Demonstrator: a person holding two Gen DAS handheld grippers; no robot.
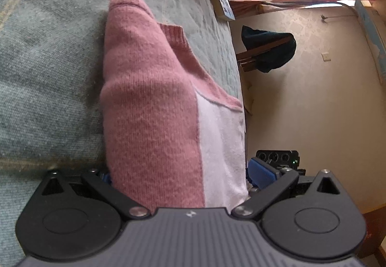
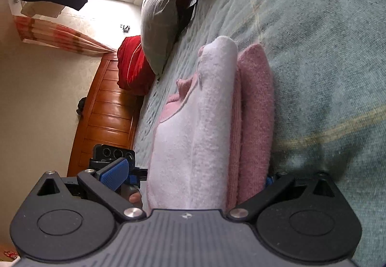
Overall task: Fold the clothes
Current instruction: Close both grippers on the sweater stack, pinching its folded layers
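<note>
Two tools, left (image 1: 179,177) and right (image 2: 193,182), each spread around the folded sweater (image 1: 149,98) on the bed (image 1: 48,50); judged mid-fold or lifting the bundle.

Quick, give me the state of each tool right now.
Left tool: jaws spread wide around the folded pink and white sweater; grip cannot be told.
Right tool: same on the sweater.

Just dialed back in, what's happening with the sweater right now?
A person works both handheld grippers on a folded pink-and-white sweater lying on a grey-green bedspread. The left gripper and the right gripper each have the bundle between wide-spread fingers. The fabric hides the fingertips, so actual contact cannot be confirmed. The sweater looks largely folded.
</note>
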